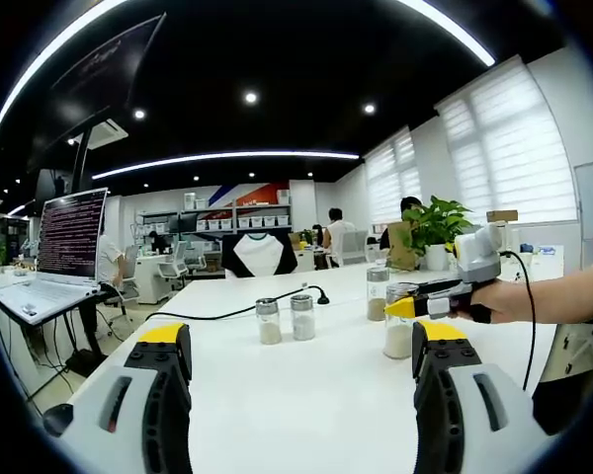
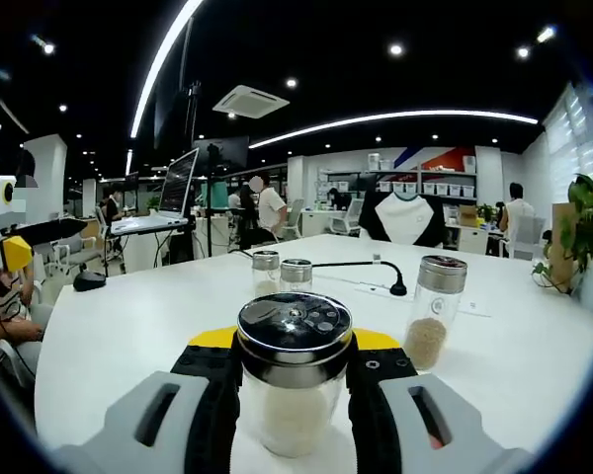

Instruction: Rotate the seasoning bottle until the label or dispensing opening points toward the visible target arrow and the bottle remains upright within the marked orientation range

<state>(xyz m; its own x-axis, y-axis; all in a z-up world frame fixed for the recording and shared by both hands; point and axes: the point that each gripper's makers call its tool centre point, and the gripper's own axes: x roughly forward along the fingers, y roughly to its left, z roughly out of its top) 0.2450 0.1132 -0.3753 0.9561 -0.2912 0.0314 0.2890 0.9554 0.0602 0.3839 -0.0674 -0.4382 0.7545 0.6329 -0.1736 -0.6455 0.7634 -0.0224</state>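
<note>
Black-padded fingers [image 2: 220, 395] of the right gripper [image 2: 294, 390] close on either side of the seasoning bottle [image 2: 294, 380], holding its glass body upright on the white table [image 2: 128, 326], a grasp suited to turning it about its own axis. Its perforated steel cap [image 2: 295, 324] faces the camera. Three more shakers [image 2: 435, 311] stand beyond, well apart. The left gripper [image 1: 301, 346] hangs back with fingers spread wide around nothing. No target arrow can be made out.

text: none legible | laptop screen [image 1: 71, 233]: lines of text, too small to read
</note>
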